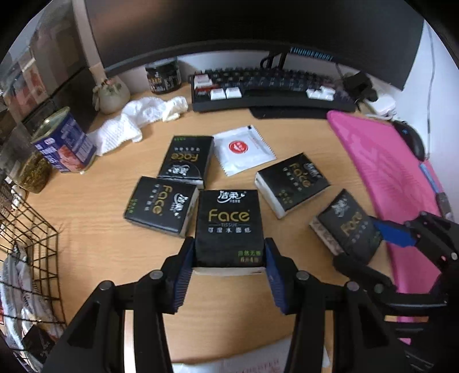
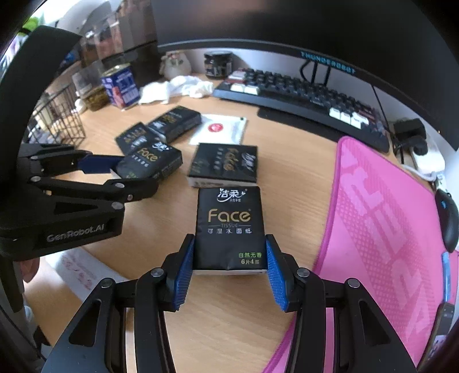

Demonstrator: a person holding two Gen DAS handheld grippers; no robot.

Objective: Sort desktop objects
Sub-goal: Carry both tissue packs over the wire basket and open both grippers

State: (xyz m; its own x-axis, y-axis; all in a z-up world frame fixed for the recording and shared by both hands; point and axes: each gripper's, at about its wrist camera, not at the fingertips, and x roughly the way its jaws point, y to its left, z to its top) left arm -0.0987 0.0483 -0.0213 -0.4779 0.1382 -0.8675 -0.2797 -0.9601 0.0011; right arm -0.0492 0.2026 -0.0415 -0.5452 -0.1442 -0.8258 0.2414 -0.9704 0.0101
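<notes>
1. Left gripper (image 1: 229,258): blue pads pinch the near end of a black tissue pack (image 1: 229,223) at bottom centre of the left wrist view; the pack's far end butts against two more packs (image 1: 162,206) (image 1: 186,157).
2. Right gripper (image 2: 229,259): pads clamp the sides of a second tissue pack (image 2: 229,226) at bottom centre of the right wrist view, just left of the pink mat (image 2: 387,229).
3. Open room: bare wooden desk (image 1: 94,200) lies between the packs and the wire basket (image 1: 28,229) at the left edge; another pack (image 1: 292,183) sits right of centre.
4. Surroundings: keyboard (image 1: 272,89) and monitor (image 1: 243,23) along the top; blue tin (image 1: 66,143), white cloth (image 1: 137,117) and dark jar (image 1: 163,76) at upper left; white sachet (image 1: 243,149) mid-frame; mouse (image 2: 447,221) at the right edge.
5. Writing: packs read "Face TISSUE" with Chinese characters; monitor bezel "THUNDEROBOT"; the left gripper's body "GenRobot.AI".
</notes>
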